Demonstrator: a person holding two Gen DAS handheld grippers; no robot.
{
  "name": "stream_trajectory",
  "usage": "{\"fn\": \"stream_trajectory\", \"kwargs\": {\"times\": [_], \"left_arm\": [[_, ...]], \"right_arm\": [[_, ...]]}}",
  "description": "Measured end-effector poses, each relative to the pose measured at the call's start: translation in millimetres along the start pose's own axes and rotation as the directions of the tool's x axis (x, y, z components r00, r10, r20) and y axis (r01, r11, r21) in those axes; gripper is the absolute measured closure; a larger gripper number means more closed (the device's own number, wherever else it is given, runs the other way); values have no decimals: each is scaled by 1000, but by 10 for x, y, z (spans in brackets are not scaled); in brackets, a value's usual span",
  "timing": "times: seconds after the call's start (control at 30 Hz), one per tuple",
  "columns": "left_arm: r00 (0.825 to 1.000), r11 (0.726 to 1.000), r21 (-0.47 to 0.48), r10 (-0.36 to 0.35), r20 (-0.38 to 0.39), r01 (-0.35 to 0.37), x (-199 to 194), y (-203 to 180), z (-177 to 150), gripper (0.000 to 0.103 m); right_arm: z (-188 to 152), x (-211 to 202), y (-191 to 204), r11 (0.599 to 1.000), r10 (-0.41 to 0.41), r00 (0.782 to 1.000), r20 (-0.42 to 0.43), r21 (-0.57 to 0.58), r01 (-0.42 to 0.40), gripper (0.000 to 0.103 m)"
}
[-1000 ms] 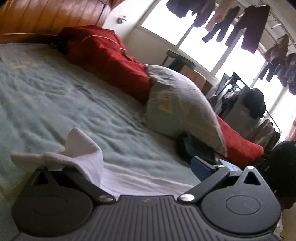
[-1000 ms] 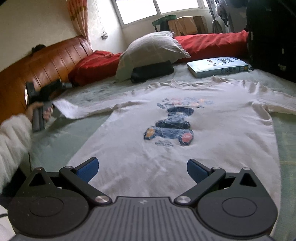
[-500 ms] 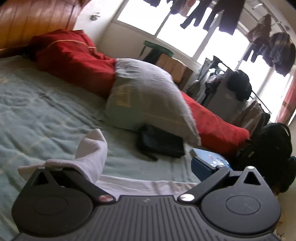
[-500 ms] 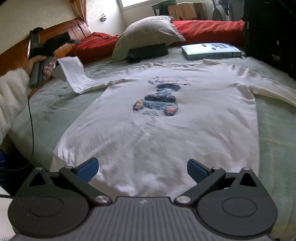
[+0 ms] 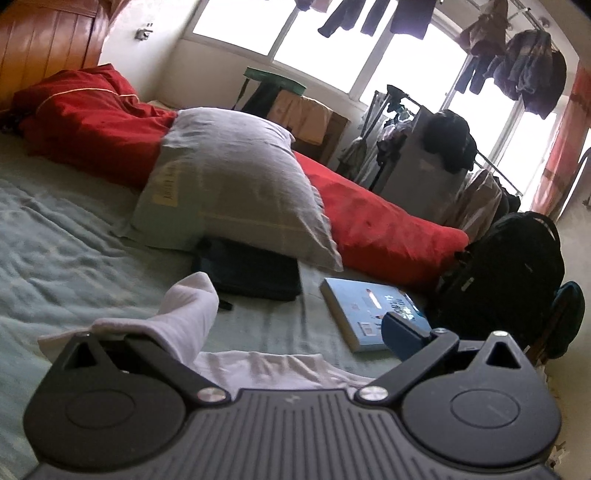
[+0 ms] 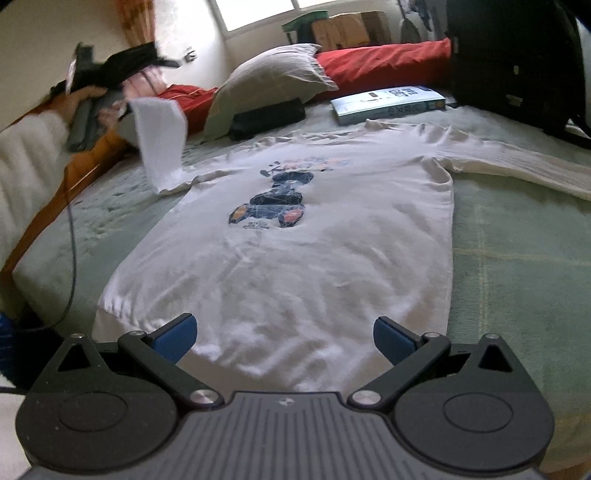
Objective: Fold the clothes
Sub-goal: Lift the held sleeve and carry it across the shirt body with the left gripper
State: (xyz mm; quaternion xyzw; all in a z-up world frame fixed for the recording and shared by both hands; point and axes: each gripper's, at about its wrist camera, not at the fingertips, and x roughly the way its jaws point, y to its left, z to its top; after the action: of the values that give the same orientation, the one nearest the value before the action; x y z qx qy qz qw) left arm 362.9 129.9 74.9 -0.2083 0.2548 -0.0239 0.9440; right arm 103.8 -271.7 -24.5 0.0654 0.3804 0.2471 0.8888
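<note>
White sleeve is held aloft in left tongs; slippage threatens. Right tongs gape, empty.

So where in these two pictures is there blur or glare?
Left wrist view: the windows are blown out white, the hanging clothes mere silhouettes. Right wrist view: the lifted sleeve and left gripper are motion-blurred; the shirt print stays sharp.

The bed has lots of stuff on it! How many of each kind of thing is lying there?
White shirt: 1
Pillow: 1
Book: 1
Red quilt: 1
Black pouch: 1
Black backpack: 1
Total: 6
</note>
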Motion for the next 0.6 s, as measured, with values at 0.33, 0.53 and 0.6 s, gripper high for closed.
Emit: {"fn": "stream_trajectory", "kwargs": {"times": [0.33,0.53,0.6], "left_arm": [[999,999,39,-19,-34,20,207,-620,-72,1],[998,998,57,-21,-56,24,359,-897,-114,1],[998,998,65,-21,-62,25,406,-991,-132,1]], "right_arm": [[-19,-6,-134,999,34,999,2,-10,-34,0],[-60,17,-210,998,60,998,5,0,-60,0],[-62,29,-224,998,60,998,4,0,-60,0]]}}
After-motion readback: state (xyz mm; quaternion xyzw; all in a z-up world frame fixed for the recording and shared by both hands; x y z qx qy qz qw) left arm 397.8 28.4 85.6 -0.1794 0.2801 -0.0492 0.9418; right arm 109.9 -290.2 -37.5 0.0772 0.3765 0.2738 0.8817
